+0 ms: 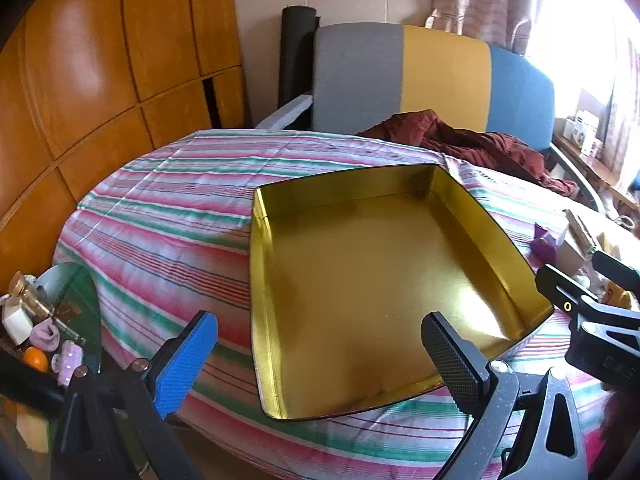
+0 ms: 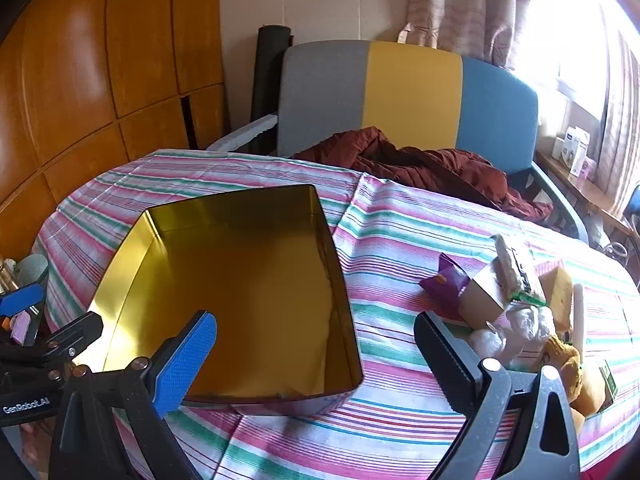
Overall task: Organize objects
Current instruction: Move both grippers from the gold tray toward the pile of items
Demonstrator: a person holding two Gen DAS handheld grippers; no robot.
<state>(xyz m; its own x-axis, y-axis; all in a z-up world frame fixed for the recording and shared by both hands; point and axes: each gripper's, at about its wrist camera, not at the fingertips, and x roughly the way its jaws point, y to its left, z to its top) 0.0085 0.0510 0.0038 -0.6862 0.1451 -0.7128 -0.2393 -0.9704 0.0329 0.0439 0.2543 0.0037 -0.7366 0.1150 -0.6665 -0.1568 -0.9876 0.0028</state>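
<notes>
An empty gold tin box [image 1: 360, 280] lies open on the striped tablecloth [image 1: 168, 208]; it also shows in the right wrist view [image 2: 248, 300]. My left gripper [image 1: 320, 364] is open and empty, hovering over the box's near edge. My right gripper [image 2: 316, 364] is open and empty, above the box's near right corner. A pile of small objects lies to the right: a purple wrapper [image 2: 448, 280], a cardboard box [image 2: 484, 292], a yellow sponge [image 2: 560, 292], white wrapped balls [image 2: 504, 332] and a white stick [image 2: 578, 316].
A grey, yellow and blue chair [image 2: 412, 96] with a dark red cloth [image 2: 420, 164] stands behind the table. A wooden cabinet [image 1: 100, 80] is at the left. A glass side table [image 1: 80, 296] with small items sits at the lower left. The right gripper shows in the left wrist view [image 1: 588, 304].
</notes>
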